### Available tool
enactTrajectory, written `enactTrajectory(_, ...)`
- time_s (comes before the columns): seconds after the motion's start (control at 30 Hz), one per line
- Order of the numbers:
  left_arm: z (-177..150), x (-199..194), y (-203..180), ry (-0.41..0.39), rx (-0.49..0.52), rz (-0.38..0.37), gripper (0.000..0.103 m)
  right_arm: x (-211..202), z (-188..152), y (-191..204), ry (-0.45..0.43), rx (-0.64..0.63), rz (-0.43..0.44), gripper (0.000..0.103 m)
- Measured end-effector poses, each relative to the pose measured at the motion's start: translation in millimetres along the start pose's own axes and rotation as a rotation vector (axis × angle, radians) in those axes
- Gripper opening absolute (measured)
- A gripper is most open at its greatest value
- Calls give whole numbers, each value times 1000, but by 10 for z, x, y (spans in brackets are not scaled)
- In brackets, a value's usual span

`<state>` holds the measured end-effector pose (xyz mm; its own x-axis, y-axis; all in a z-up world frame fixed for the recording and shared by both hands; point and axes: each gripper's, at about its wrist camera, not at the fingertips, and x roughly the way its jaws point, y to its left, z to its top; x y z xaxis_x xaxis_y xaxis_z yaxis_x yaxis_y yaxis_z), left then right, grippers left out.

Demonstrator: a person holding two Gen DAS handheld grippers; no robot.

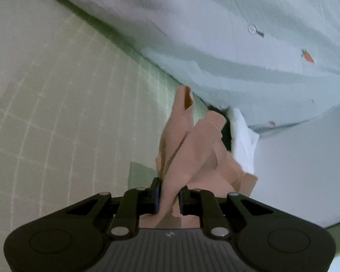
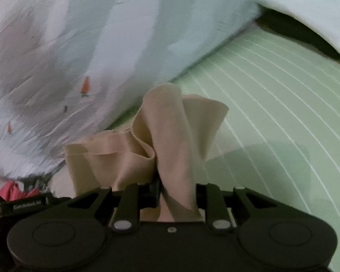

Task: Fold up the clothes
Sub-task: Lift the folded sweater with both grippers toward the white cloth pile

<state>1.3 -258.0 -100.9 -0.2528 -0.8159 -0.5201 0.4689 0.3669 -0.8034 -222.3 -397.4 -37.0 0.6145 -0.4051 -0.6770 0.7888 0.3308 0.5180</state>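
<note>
Both tools grip the beige cloth.
I see left tool (image 1: 168, 198) and right tool (image 2: 178, 196) each clamped on cloth (image 2: 170, 131), folds running forward over the green surface (image 2: 272, 104).

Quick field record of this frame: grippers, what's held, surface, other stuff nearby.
left gripper: shut on tan cloth
right gripper: shut on tan cloth
cloth state: bunched, sticking up past both sets of fingers
surface: green mat with white grid lines
nearby: pale shirt with carrot print, lying on the mat behind the cloth
also: red item at the right view's left edge, too blurred to identify
</note>
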Motion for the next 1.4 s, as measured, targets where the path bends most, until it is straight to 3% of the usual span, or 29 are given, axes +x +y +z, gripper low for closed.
enactTrajectory(0.27,-358,162,-189,77,35,0,16,-371,-213,-359,3,42,-61,21)
enactTrajectory(0.4,-523,360,-475,84,60,12,14,-482,-122,-711,-41,111,-39,21)
enactTrajectory(0.57,-679,799,-1067,60,113,-14,10,-601,315,-1307,-84,111,33,20)
enactTrajectory(0.77,-1065,1693,-1892,35,157,-41,9,-901,1022,-2229,-144,77,83,17)
enactTrajectory(0.83,-1147,2080,-2068,35,161,-6,9,-914,1235,-2542,-144,57,55,17)
enactTrajectory(0.97,-1220,2494,-2227,4,188,105,11,-793,1536,-3110,-73,76,18,19)
enactTrajectory(1.03,-1229,2549,-2251,3,206,155,24,-720,1588,-3220,-46,61,-19,29)
enactTrajectory(1.1,-1235,2602,-2270,2,223,205,39,-711,1595,-3326,-35,58,-46,53)
enactTrajectory(1.13,-1232,2616,-2255,-1,225,229,47,-718,1589,-3380,-33,58,-53,56)
enactTrajectory(1.2,-1226,2646,-2225,-5,230,278,64,-707,1561,-3498,-17,76,-57,76)
enactTrajectory(1.23,-1225,2662,-2201,-3,231,300,72,-695,1543,-3559,-6,90,-55,79)
enactTrajectory(1.4,-1239,2856,-2021,78,193,338,76,-625,1467,-3845,42,180,-20,79)
